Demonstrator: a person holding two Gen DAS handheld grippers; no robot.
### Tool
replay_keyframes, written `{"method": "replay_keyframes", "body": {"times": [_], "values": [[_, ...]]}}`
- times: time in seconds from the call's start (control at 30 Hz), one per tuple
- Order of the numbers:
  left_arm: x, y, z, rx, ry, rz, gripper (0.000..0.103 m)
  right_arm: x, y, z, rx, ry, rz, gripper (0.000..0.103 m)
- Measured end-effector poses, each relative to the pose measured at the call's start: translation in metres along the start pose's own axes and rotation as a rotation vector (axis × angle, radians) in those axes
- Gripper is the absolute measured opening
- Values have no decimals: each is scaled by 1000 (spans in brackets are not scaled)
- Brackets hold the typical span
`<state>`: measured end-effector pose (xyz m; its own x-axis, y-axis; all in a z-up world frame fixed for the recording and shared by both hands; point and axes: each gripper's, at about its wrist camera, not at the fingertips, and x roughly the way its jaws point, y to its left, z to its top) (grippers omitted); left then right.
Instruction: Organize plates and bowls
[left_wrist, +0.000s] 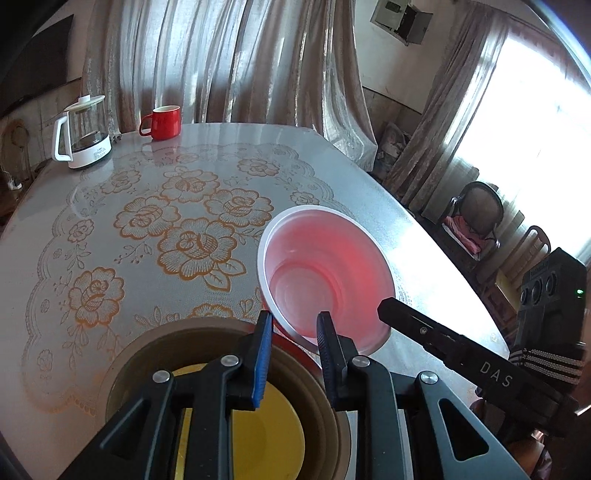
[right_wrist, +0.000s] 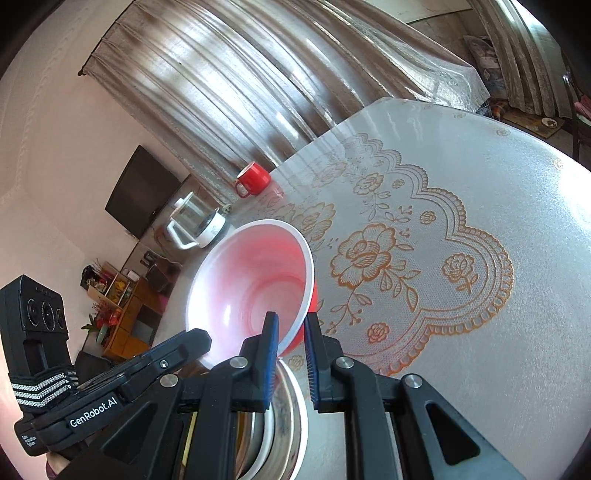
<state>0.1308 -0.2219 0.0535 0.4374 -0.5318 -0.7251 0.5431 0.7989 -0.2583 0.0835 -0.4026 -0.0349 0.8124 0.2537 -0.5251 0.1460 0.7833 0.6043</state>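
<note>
The red bowl (right_wrist: 255, 284), white inside, is held tilted above the table (right_wrist: 517, 221) by the right gripper (right_wrist: 290, 354). Its near rim is pinched between the two blue-padded fingers, one pad inside the bowl and one against the red outer wall, so the jaws are closed narrow on that rim. The bowl's mouth is turned up and towards the left of the right wrist view.

In the left wrist view the same bowl (left_wrist: 325, 273) is seen to the right of centre, just beyond the left gripper (left_wrist: 295, 332). The left jaws are parted a moderate way with nothing between them. The right finger's tip is overlapped with the bowl's near rim; whether it is touched cannot be told.

Directly under the left gripper, at the near edge of the table, a stack is found: a yellow plate (left_wrist: 273, 435) is nested in a brown dish (left_wrist: 155, 350). From the right wrist camera a stack of rims (right_wrist: 284, 417) is glimpsed below the fingers, white and metallic, though the pieces cannot be told apart.

At the far left corner of the table a red mug (left_wrist: 162, 122) is stood upright, and near it, to its left, a glass kettle (left_wrist: 83, 133) on a white base. A lace floral cloth (left_wrist: 184, 236) is spread under a clear cover.
</note>
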Motion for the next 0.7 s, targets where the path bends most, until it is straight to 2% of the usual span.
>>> {"method": "replay_keyframes", "body": {"times": [0.7], "values": [[-61, 44, -39, -76, -77, -33, 24, -15, 63, -30, -112, 31, 40, 13]]}}
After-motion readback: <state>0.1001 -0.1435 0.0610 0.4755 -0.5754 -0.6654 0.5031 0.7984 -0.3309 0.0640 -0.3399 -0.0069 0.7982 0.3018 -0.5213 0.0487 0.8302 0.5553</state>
